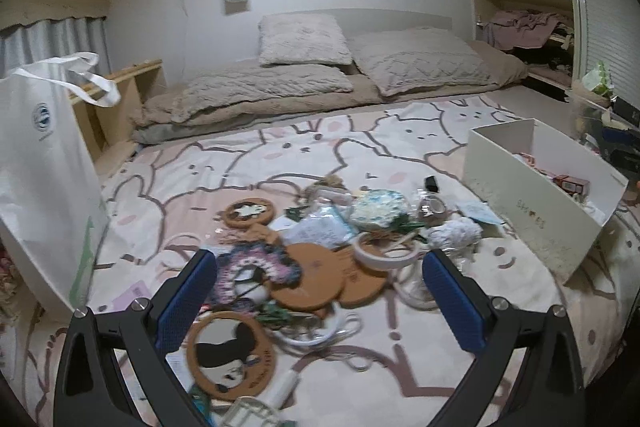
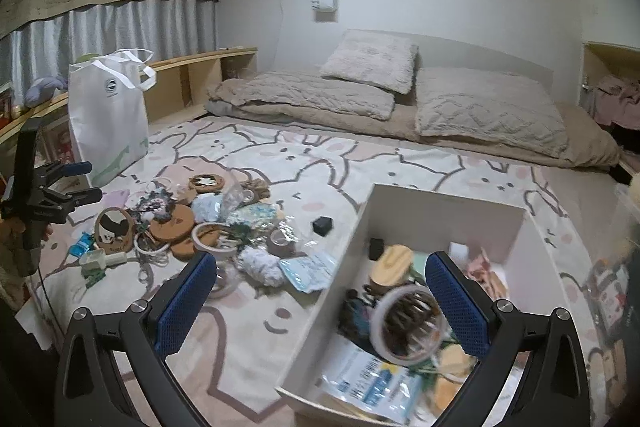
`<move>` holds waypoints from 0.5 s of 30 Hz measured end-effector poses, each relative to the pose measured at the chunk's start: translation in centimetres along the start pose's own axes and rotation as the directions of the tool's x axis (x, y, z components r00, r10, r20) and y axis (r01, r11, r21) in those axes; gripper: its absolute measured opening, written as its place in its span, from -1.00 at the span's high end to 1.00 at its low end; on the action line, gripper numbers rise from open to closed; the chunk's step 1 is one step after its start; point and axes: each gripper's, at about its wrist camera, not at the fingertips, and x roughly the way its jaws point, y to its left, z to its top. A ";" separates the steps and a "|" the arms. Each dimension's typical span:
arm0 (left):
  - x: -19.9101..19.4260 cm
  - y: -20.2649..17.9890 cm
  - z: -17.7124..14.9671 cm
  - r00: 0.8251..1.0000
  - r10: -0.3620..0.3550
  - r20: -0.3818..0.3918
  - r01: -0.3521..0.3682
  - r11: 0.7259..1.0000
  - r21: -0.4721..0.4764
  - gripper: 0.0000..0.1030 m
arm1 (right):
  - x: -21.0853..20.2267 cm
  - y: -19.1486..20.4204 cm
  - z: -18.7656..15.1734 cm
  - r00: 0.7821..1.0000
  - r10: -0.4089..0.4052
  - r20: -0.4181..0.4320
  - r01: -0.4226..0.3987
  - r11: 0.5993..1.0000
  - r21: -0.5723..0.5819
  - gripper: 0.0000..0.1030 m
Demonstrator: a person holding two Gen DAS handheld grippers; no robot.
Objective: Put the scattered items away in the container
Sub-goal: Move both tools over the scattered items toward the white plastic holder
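I work over a bed spread with a pink rabbit-print blanket [image 2: 248, 327]. The white rectangular cardboard box [image 2: 344, 239] already holds several items, a clear tape ring [image 2: 408, 323] blurred above them. My right tongs [image 2: 320, 291] gape empty over it. My left tongs [image 1: 318, 287] hang wide open, empty, above the scattered pile of cork coasters and craft bits [image 1: 320, 251], mostly untidied.

left claw [image 1: 316, 275] agape, right claw [image 2: 320, 279] (likewise) agape

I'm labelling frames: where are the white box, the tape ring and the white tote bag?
white box [image 2: 352, 239], right wrist view, left wall.
tape ring [image 2: 376, 323], right wrist view, left rim.
white tote bag [image 2: 106, 123], right wrist view, front panel.
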 end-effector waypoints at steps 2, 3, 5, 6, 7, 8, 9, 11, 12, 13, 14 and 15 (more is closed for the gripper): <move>-0.1 0.7 -0.4 1.000 0.014 -0.001 -0.014 1.000 -0.005 -1.00 | 0.5 0.8 0.2 1.000 0.021 0.014 -0.021 1.000 0.004 -1.00; -0.2 1.2 -0.6 1.000 0.017 -0.003 -0.017 1.000 -0.013 -1.00 | 0.7 1.0 0.3 0.999 0.033 0.015 -0.033 0.999 0.009 -1.00; -0.2 2.0 -0.9 1.000 0.027 -0.009 -0.027 0.999 -0.035 -1.00 | 1.3 1.9 0.6 0.998 0.057 0.022 -0.058 0.998 0.014 -1.00; -0.2 2.6 -1.0 0.999 0.032 -0.011 -0.033 0.998 -0.050 -1.00 | 1.6 2.4 0.7 0.998 0.064 0.028 -0.065 0.998 0.013 -1.00; -0.3 3.1 -1.1 0.999 0.037 -0.011 -0.037 0.997 -0.067 -1.00 | 1.8 2.7 0.8 0.997 0.070 0.033 -0.070 0.997 0.011 -1.00; -0.5 3.6 -1.1 0.999 0.041 -0.011 -0.042 0.996 -0.083 -1.00 | 2.0 3.2 0.9 0.997 0.074 0.037 -0.075 0.997 0.006 -1.00; -0.7 4.0 -1.1 0.999 0.045 -0.009 -0.046 0.994 -0.098 -1.00 | 2.2 3.8 1.0 0.996 0.081 0.042 -0.081 0.997 -0.002 -1.00; -1.4 5.0 -0.9 0.998 0.058 0.006 -0.057 0.990 -0.133 -1.00 | 2.5 4.8 1.0 0.994 0.093 0.051 -0.092 0.996 -0.013 -1.00; -1.7 5.4 -0.8 0.998 0.066 0.013 -0.063 0.988 -0.142 -1.00 | 2.6 5.4 1.1 0.994 0.099 0.055 -0.098 0.995 -0.022 -1.00; -2.1 5.7 -0.7 0.997 0.077 0.021 -0.073 0.987 -0.146 -1.00 | 2.8 5.8 1.1 0.993 0.102 0.056 -0.101 0.994 -0.031 -1.00; -2.4 5.9 -0.7 0.996 0.090 0.028 -0.085 0.986 -0.147 -1.00 | 2.9 6.2 1.1 0.993 0.104 0.057 -0.102 0.994 -0.039 -1.00; -2.7 6.1 -0.7 0.994 0.102 0.034 -0.096 0.985 -0.145 -1.00 | 3.1 6.6 1.1 0.992 0.107 0.058 -0.105 0.993 -0.046 -1.00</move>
